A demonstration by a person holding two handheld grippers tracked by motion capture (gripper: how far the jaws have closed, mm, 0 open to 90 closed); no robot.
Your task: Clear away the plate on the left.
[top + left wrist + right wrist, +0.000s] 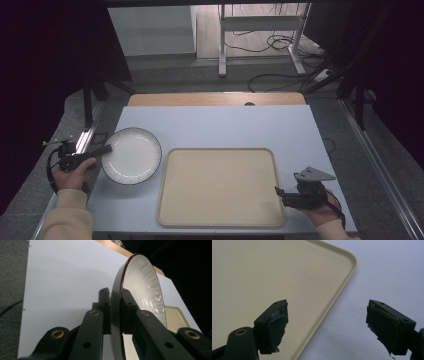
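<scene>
A white plate (131, 155) with a dark rim lies at the left of the pale blue table (220, 125). My left gripper (102, 150) is shut on the plate's left rim, one jaw above and one below. Seen edge-on in the left gripper view, the plate (140, 287) stands between the two jaws, and my left gripper (115, 293) pinches its rim. A beige tray (220, 186) sits empty in the middle of the table. My right gripper (277, 191) is open at the tray's right edge. Its jaws (327, 322) straddle the rim of the tray (274, 277) without touching it.
A wooden strip (215, 99) runs along the table's far edge. Beyond it stand a metal desk frame (260, 30) and loose cables (280, 75) on the floor. Dark curtains hang at both sides.
</scene>
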